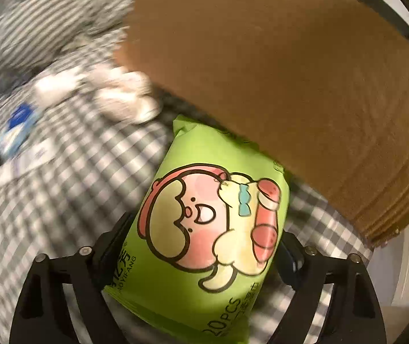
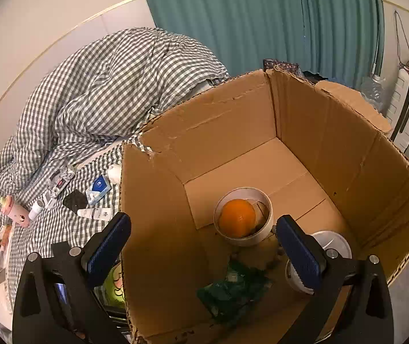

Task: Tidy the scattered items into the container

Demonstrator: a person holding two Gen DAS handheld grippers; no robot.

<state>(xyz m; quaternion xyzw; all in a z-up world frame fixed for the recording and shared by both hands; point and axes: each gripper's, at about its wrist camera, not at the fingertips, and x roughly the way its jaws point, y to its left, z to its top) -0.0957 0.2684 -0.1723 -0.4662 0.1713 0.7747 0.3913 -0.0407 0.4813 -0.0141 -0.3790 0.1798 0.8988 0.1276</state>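
Observation:
My left gripper (image 1: 198, 246) is shut on a green wipes pack (image 1: 204, 229) with a cartoon print, held above the checked bedding beside the cardboard box's outer wall (image 1: 290, 71). A bit of the green pack (image 2: 114, 285) shows beside the box in the right wrist view. My right gripper (image 2: 201, 246) is open and empty, over the near wall of the open cardboard box (image 2: 158, 229). Inside the box are a white bowl (image 2: 243, 218) holding an orange (image 2: 237, 218), a dark green packet (image 2: 233, 292) and a white lidded container (image 2: 332, 243).
On the checked bed cover (image 2: 69, 229) lie a white tube (image 2: 94, 213), a blue-and-white packet (image 2: 98, 189), a black item (image 2: 74, 200), a pink bottle (image 2: 15, 213), a small white bottle (image 2: 35, 209) and white cloth (image 1: 112, 91). A bunched duvet (image 2: 118, 80) lies behind. A white suitcase (image 2: 407, 106) stands at right.

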